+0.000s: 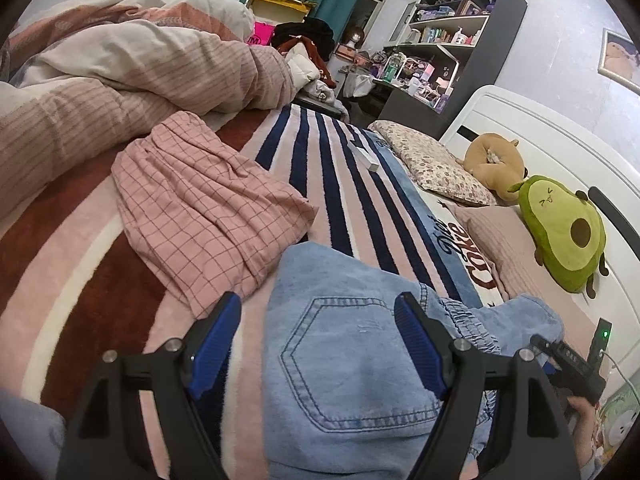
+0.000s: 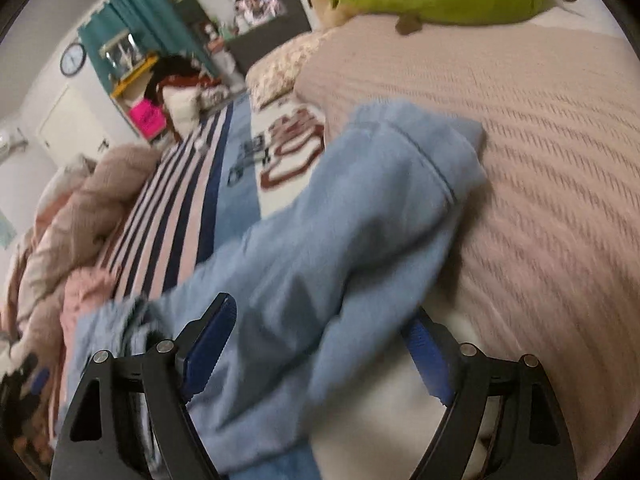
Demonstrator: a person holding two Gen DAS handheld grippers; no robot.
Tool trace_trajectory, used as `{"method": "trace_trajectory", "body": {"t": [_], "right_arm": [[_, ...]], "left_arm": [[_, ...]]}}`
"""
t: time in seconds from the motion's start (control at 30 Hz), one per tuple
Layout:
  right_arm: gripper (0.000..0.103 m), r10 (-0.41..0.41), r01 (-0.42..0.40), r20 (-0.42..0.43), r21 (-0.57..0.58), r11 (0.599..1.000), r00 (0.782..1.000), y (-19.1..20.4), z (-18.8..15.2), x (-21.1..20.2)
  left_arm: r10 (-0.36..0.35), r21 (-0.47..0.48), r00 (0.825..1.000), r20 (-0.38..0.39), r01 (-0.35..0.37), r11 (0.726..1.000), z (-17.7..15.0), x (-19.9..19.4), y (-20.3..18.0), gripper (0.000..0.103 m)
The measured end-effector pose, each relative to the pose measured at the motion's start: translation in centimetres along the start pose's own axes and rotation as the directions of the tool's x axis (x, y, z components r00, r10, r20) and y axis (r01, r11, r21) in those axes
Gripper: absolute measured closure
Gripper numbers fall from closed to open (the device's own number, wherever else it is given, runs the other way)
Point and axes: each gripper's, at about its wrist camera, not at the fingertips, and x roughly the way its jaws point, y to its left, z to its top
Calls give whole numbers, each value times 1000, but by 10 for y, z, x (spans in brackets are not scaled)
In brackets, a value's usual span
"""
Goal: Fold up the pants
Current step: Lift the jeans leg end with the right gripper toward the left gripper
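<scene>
Light blue denim pants (image 1: 352,360) lie bunched on the bed, back pocket up, waistband towards the right. My left gripper (image 1: 318,336) hovers open over them; its left finger (image 1: 218,340) is over the blanket and its right finger (image 1: 420,340) is at the elastic waistband. In the blurred right wrist view a pant leg (image 2: 360,208) stretches away across a pink ribbed pillow (image 2: 540,160). My right gripper (image 2: 324,328) stands open with that leg lying between its fingers. The denim partly hides its right finger (image 2: 430,360).
A pink checked garment (image 1: 200,208) lies left of the jeans on the striped blanket (image 1: 340,168). A heaped duvet (image 1: 120,80) fills the far left. An avocado plush (image 1: 560,232), a brown plush (image 1: 496,160) and a floral pillow (image 1: 432,164) line the white headboard. A small white box (image 1: 362,154) rests on the stripes.
</scene>
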Motion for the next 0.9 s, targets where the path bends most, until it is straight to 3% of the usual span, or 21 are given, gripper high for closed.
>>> {"method": "trace_trajectory", "body": {"t": [0.03,0.07,0.13,0.4,0.5,0.63,0.77,0.9], "right_arm": [[32,-10,10,25,-2,1000,1000,2,3,1],[62,-37,38,49,-17,999,998,5,6,3],[96,-96,102,74,-71,992,993,11,11,5],[99,-48,65,112,-153,986,993,17,26,-36],[99,-41,65,118,-202,977,992,32,27,-44],[99,39,5,156,-271,963,987,69,31,-61],[99,173,-105,148,-382,918,974,127,25,-77],[99,315,-248,58,-491,835,947,196,-2,-73]], "left_arm": [[1,-1,1000,1,-1,1000,0,0,0,28],[3,-3,1000,2,-3,1000,1,-1,0,28],[2,-4,1000,5,-2,1000,1,-2,0,28],[1,-8,1000,11,-1,1000,1,-4,2,28],[-8,-8,1000,13,8,1000,3,-5,2,28],[-22,-5,999,24,22,1000,4,-10,2,28],[-20,-30,999,48,21,999,6,-19,10,28],[-23,-60,997,74,28,998,8,-28,19,28]]}}
